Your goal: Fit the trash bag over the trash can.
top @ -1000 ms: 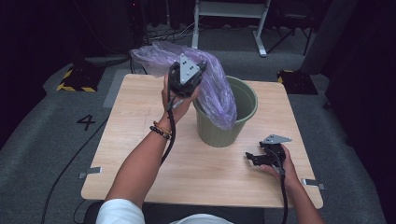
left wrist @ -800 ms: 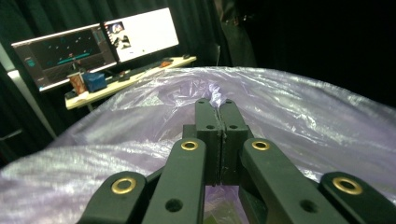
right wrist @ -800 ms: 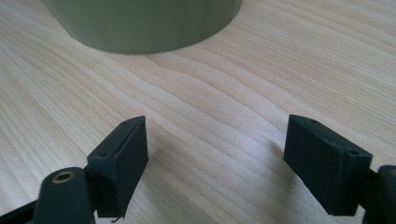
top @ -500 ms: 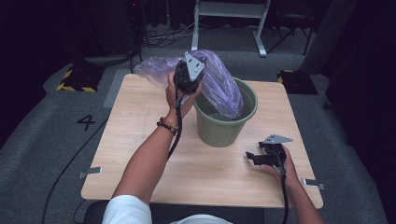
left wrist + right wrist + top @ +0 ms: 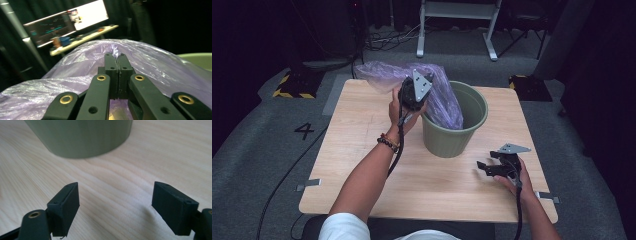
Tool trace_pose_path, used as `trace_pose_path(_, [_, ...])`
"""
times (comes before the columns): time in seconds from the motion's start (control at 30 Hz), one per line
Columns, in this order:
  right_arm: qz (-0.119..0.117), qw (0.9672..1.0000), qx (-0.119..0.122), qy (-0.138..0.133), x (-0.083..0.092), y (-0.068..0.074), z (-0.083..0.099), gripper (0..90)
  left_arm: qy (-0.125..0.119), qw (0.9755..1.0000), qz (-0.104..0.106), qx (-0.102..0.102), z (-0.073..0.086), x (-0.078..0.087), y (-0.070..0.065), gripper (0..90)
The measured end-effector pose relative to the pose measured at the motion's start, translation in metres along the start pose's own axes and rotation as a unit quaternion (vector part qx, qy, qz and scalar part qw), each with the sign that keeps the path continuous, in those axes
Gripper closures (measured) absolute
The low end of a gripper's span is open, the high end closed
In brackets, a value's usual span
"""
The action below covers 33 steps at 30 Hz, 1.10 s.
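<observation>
One purple plastic bag drapes from above the counter into one green bucket, its long axis slanting down to the right. Left gripper jaws are clamped on the bag's film; right gripper jaws stand wide apart, holding nothing, beside the bucket. A "4" marks the floor.

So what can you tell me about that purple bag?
The purple bag is thin, see-through, crinkly plastic. It is puffed up and drapes over the back-left rim of the green bucket, one part hanging inside, the rest spilling out toward the table's far edge. The left gripper pinches a fold of it with jaws shut.
</observation>
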State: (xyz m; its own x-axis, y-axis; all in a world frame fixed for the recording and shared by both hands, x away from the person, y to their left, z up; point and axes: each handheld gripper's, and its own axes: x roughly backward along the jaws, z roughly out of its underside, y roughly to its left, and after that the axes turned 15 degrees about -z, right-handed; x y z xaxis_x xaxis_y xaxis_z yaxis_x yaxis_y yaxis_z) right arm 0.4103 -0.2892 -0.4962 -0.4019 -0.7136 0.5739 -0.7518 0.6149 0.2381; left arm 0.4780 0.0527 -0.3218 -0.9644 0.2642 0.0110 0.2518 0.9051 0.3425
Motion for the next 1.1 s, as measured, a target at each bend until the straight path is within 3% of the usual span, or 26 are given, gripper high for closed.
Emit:
trace_pose_path(0.1, [0.001,0.9996,0.007,-0.028,0.011,0.005,-0.009,22.7,-0.007,0.9996,0.029,0.000,0.002,0.009,-0.005,89.0])
trace_pose_path(0.2, [0.009,0.9975,0.037,-0.060,0.028,0.017,-0.024,23.1,-0.014,0.9981,0.059,-0.009,0.006,0.020,-0.012,88.9])
trace_pose_path(0.37, [0.010,0.9893,0.102,-0.103,0.054,0.044,-0.049,22.2,-0.016,0.9946,0.102,-0.002,0.010,0.032,-0.018,88.9])
trace_pose_path(0.47, [-0.005,0.9844,0.119,-0.129,0.063,0.058,-0.062,22.8,-0.014,0.9921,0.125,-0.001,0.012,0.038,-0.023,88.9])
trace_pose_path(0.6, [-0.013,0.9797,0.143,-0.140,0.068,0.072,-0.083,24.8,-0.018,0.9886,0.150,-0.006,0.014,0.047,-0.029,88.8])
trace_pose_path(0.7, [-0.036,0.9750,0.154,-0.156,0.071,0.080,-0.103,27.2,-0.018,0.9864,0.163,-0.014,0.017,0.051,-0.035,88.8])
trace_pose_path(0.83, [-0.045,0.9704,0.171,-0.165,0.071,0.089,-0.130,28.0,-0.018,0.9839,0.177,-0.022,0.021,0.054,-0.043,88.7])
trace_pose_path(0.93, [-0.046,0.9699,0.184,-0.152,0.065,0.094,-0.145,27.8,-0.017,0.9817,0.189,-0.020,0.024,0.056,-0.045,88.6])
trace_pose_path(0.97, [-0.058,0.9696,0.185,-0.149,0.062,0.095,-0.151,27.7,-0.018,0.9818,0.188,-0.022,0.025,0.057,-0.046,88.6])
trace_pose_path(1.1, [-0.066,0.9703,0.197,-0.124,0.048,0.098,-0.161,26.5,-0.015,0.9807,0.194,-0.021,0.027,0.059,-0.046,88.4])
